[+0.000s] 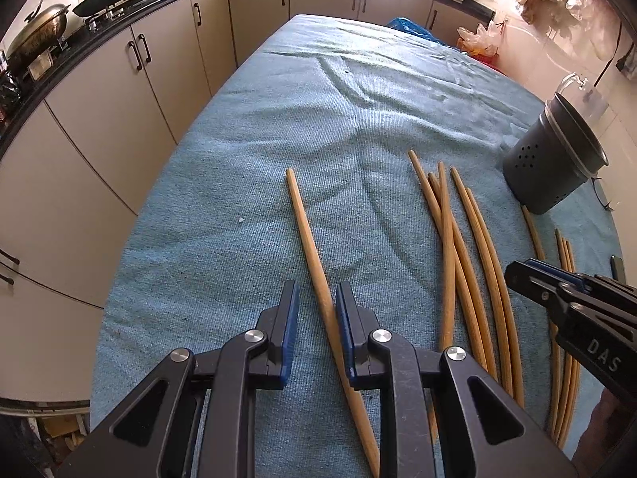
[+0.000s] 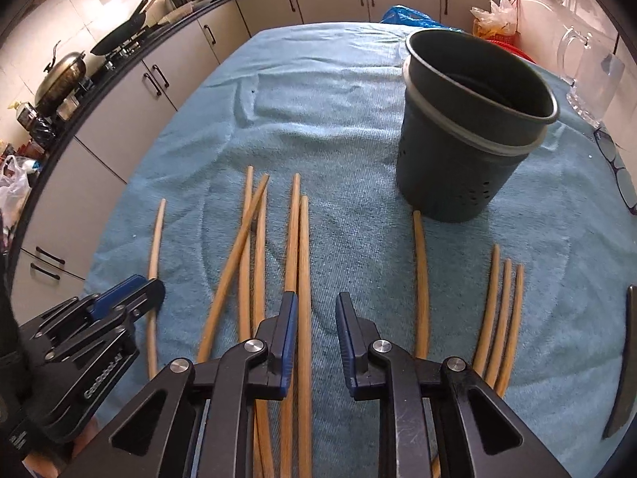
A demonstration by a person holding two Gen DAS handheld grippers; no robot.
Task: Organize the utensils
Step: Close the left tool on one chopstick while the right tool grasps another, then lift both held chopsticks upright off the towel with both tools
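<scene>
Wooden and pale, one chopstick (image 1: 308, 239) lies apart on the blue-towelled surface (image 1: 258, 127), its long axis running away between the left tongs (image 1: 317, 302), which are narrowly parted without a visible grip. The right tongs (image 2: 316, 310) are narrowly parted and empty beside the chopstick cluster (image 2: 278, 239); the grey holder (image 2: 469, 131) stands beyond them.

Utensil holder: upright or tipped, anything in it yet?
Upright. The utensil holder stands on its base on the towel, mouth up. No chopsticks stick out; the bottom is hidden.

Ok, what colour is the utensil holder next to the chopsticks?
Dark grey, with small drain holes low on its side; the utensil holder shows best in the right wrist view.
</scene>
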